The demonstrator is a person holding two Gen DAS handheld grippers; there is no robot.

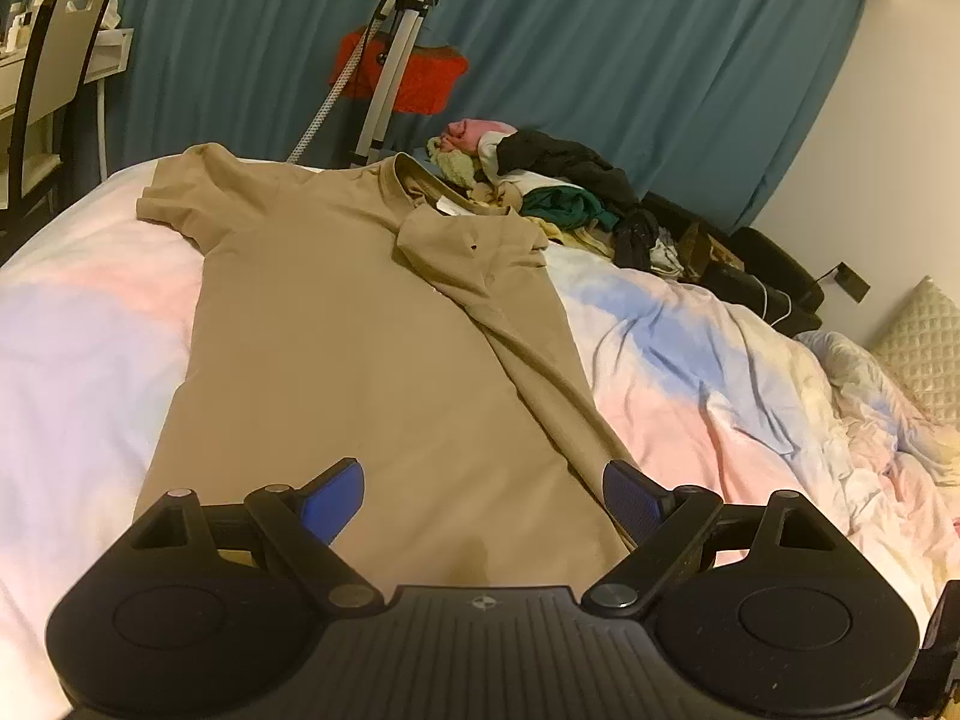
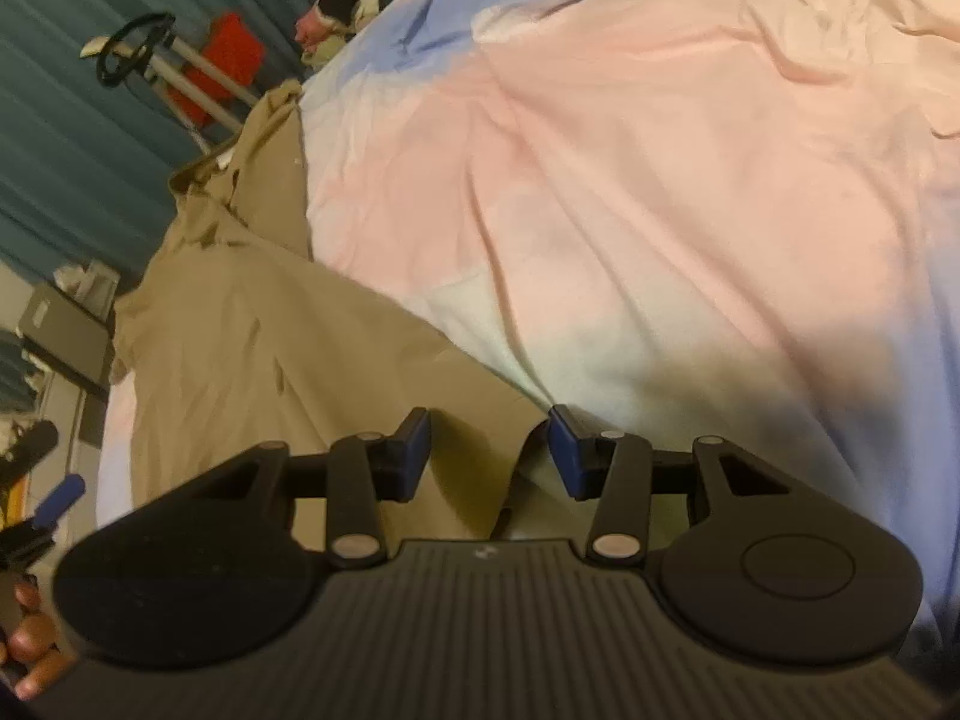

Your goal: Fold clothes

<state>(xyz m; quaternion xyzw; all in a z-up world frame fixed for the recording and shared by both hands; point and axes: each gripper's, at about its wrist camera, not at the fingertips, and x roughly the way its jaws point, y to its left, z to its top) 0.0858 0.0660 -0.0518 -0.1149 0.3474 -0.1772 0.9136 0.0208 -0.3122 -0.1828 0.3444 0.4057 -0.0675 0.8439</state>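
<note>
Closest in, both grippers sit with their jaws spread and nothing between them: the left gripper (image 1: 483, 492) hovers over the bottom hem of the tan t-shirt (image 1: 360, 330), and the right gripper (image 2: 490, 450) is right at the shirt's hem corner on the right side, where the tan fabric meets the pastel duvet (image 2: 660, 180). Can't tell if the pads actually touch cloth. The shirt is spread mostly flat on the bed, collar away from us, with its right sleeve and side already flipped in over the body (image 1: 474, 258), while the left sleeve (image 1: 174, 192) is out flat. My take on handling: it looks like thin, light, floppy jersey, so it'll drape and crease wherever you pinch it and won't hold any shape by itself. It should slide fine over the duvet, but the duvet is soft and rumpled too, so a deep pinch could grab bedding along with the shirt. I'd take the left hem corner and the left shoulder near the sleeve seam, then carry that side over. Further back there's a pile of unfolded clothes (image 1: 552, 186), then a tripod (image 1: 390, 60) against the teal curtain (image 1: 660, 60).
</note>
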